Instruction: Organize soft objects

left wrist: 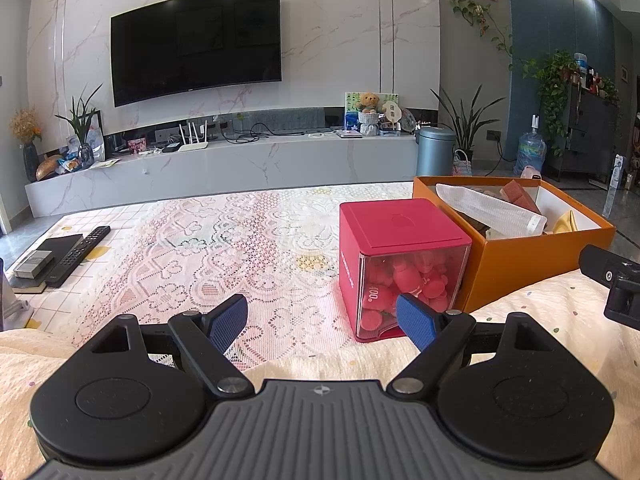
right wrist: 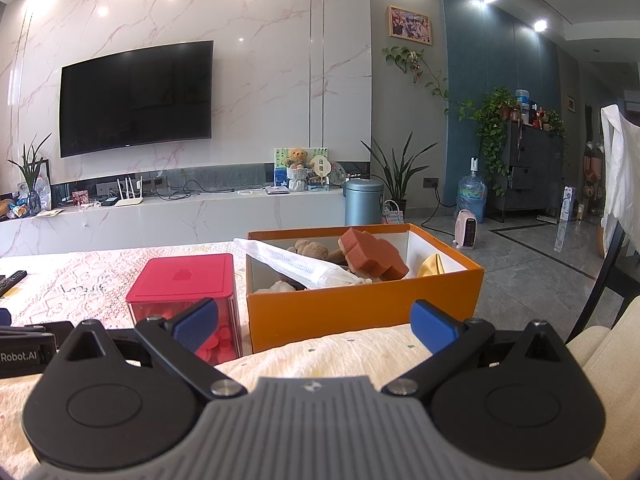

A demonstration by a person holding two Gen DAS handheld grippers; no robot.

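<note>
Both your grippers hang low over the quilt [right wrist: 320, 356] at the near edge, and both are spread wide with nothing between the pads. Your left gripper [left wrist: 322, 322] looks across the lace cloth [left wrist: 224, 240] with the red box [left wrist: 400, 264] just off its right finger. Your right gripper [right wrist: 316, 320] faces straight at the orange box [right wrist: 360, 304].

The soft things sit in that orange box now: a rust sponge [right wrist: 372, 256] leaning up near the back, a white mesh roll [right wrist: 296, 264] lying slantwise across the rim, a brown plush [right wrist: 312, 248] behind it, something yellow [right wrist: 432, 266] in the right corner. The red box, touching the orange one on its left, has its lid on, and small red pieces show through its clear front. No soft thing lies loose on the cloth in either view.

So this fits two readings: the box is a heap waiting to be sorted out, or it is where everything has been gathered and you're done reaching. The pictures don't settle which.

If you do go in, your right gripper is the closer one. The sponge stands highest and clear of the walls, an easy pinch. The mesh roll overhangs the rim and may drag its neighbours.
</note>
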